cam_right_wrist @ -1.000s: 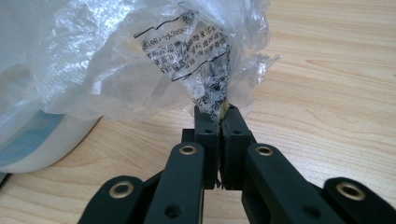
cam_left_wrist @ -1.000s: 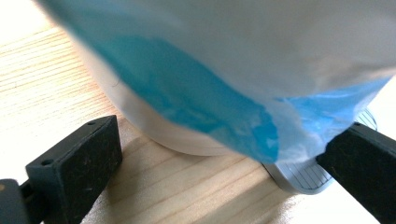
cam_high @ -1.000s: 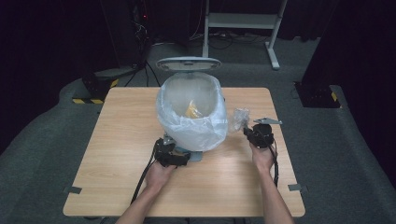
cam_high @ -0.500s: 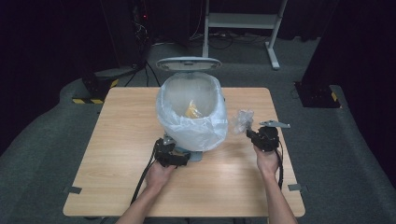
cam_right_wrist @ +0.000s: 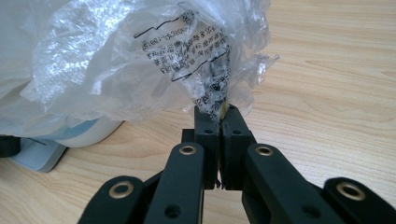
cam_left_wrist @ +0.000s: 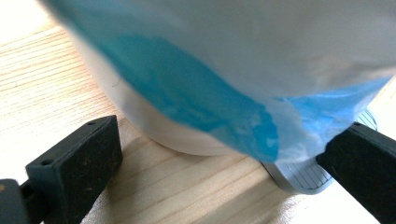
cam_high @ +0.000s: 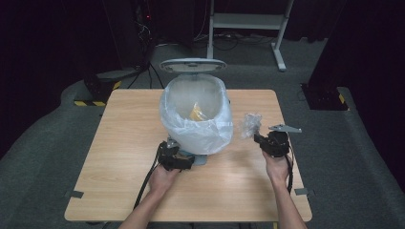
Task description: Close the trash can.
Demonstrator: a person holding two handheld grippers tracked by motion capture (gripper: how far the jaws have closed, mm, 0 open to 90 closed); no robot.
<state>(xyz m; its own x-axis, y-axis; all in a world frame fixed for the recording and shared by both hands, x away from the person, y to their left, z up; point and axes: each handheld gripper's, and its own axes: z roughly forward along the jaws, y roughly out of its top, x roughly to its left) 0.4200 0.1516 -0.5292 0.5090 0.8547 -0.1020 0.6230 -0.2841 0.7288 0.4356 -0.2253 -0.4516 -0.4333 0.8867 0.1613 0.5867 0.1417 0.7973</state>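
One table, one lined bin, one wrapper, two grippers.

One wooden table (cam_high: pixel 119 157) is carrying everything; one pedal bin (cam_high: pixel 198 112) is standing on it with its lid (cam_high: pixel 192 65) up, one pale bag (cam_high: pixel 210 133) lining it and folding over the rim, and something yellow (cam_high: pixel 196 114) lying inside, too small to identify. The left gripper (cam_high: pixel 184 162) is sitting at the bin's near base with its jaws spread wide, gripping nothing; the bin's base (cam_left_wrist: pixel 177 135) is sitting just ahead between them, and the grey pedal (cam_left_wrist: pixel 299 175) is lying by one jaw. The right gripper (cam_right_wrist: pixel 219 116) is pinching one crumpled clear printed wrapper (cam_right_wrist: pixel 154 60), jaws closed tight on its edge, beside the bin and apart from it.
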